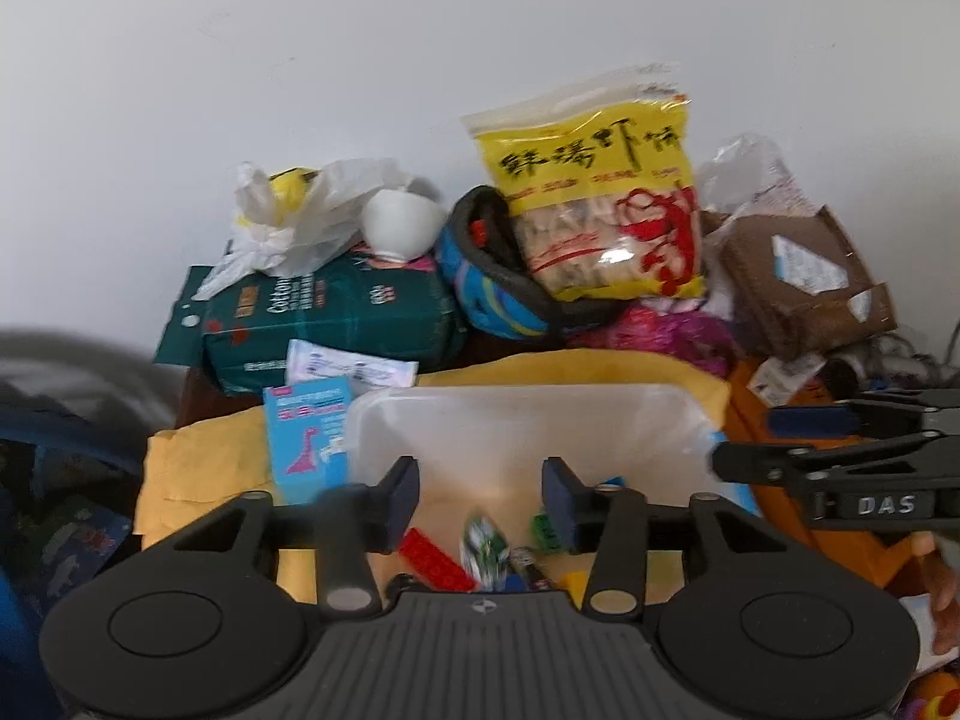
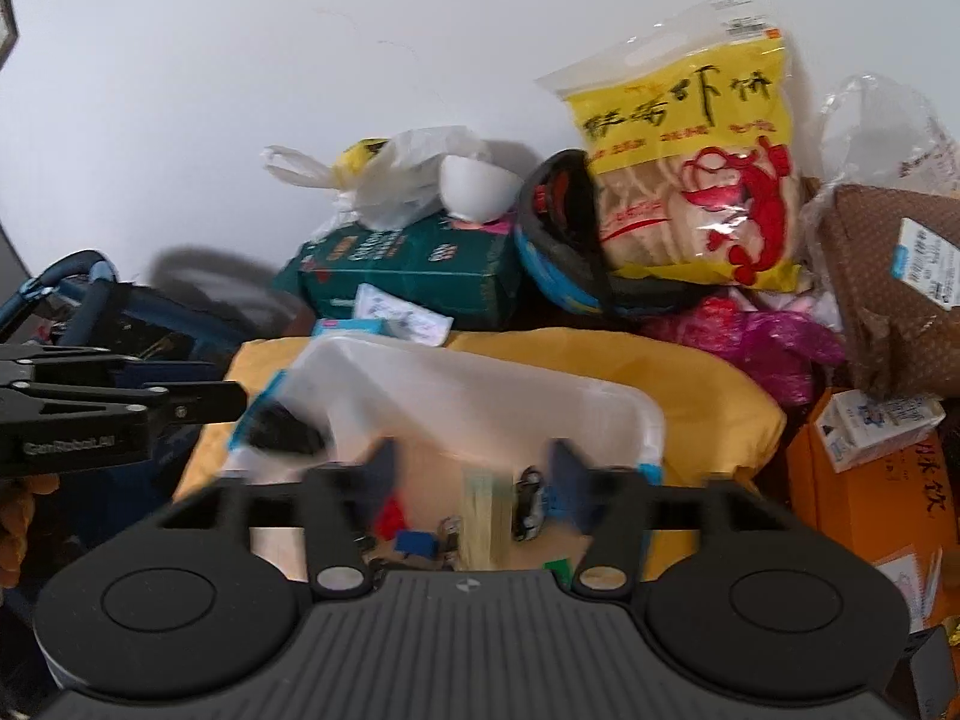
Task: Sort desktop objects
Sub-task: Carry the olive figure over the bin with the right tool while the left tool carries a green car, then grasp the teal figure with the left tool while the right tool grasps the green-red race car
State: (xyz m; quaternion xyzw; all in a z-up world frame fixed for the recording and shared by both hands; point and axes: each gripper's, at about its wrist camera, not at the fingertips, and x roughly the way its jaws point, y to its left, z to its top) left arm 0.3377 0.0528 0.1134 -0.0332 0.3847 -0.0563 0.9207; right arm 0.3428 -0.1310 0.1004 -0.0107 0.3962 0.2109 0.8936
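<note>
**Desk clutter: translucent bin, small parts, two grippers**

- Translucent plastic bin: sitting near centre on a yellow cloth, its far rim clear of the pile behind it. The cloth's edge is showing along the bin's left and far sides.
- Bin contents: a red toy brick, a green-and-white wrapped packet, a small green piece, a small toy car, all lying loose on the floor of the bin.
- Left gripper: hovering over the bin's near part, jaws standing apart with nothing between the pads.
- Right gripper: likewise over the bin, blurred, jaws apart and gripping nothing; it is showing at the right edge of the left wrist view, beside the bin's right rim.
- Light-blue carton with a pink dinosaur: standing just left of the bin, touching or nearly touching its wall.
- Far row: dark green tissue pack, white plastic bag, white bowl, yellow snack bag with red shrimp print leaning on a blue helmet, brown cardboard parcel at far right.
- Open room: mainly inside the bin and above it; the white wall is closing off the far side.
</note>
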